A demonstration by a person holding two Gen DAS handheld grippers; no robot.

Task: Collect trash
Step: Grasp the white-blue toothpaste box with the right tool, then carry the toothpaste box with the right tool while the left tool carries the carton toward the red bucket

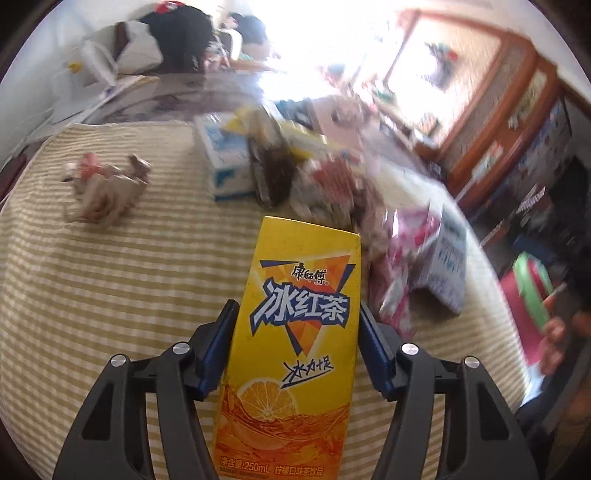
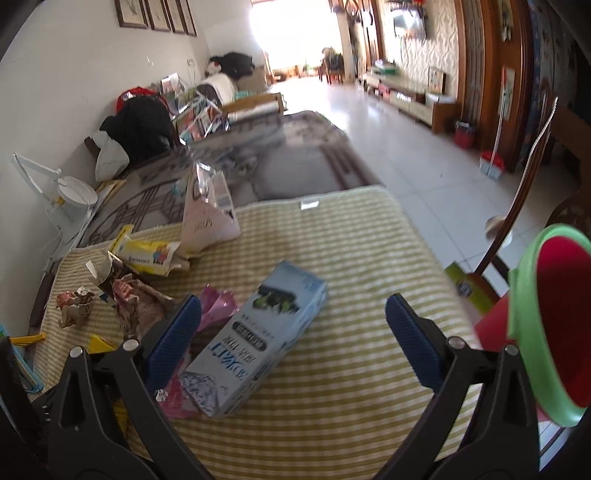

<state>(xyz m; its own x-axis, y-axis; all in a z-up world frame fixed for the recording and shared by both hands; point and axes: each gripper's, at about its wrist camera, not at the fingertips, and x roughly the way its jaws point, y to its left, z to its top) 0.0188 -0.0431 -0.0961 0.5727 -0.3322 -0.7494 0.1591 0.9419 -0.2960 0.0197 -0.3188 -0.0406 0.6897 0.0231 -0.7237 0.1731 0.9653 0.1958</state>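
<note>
My left gripper [image 1: 297, 325] pinches the yellow tea carton [image 1: 295, 332] upright above the striped mat [image 1: 110, 295]; the red bin [image 2: 561, 325] sits past the mat's right edge (right gripper [image 2: 295, 332] spread, empty).

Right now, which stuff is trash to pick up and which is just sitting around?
Trash job:
- yellow tea carton, clamped in the left gripper
- blue box
- pink wrapper
- crumpled paper
- red bin with green rim

Just sitting around:
- white desk lamp
- framed pictures
- striped cloth
</note>
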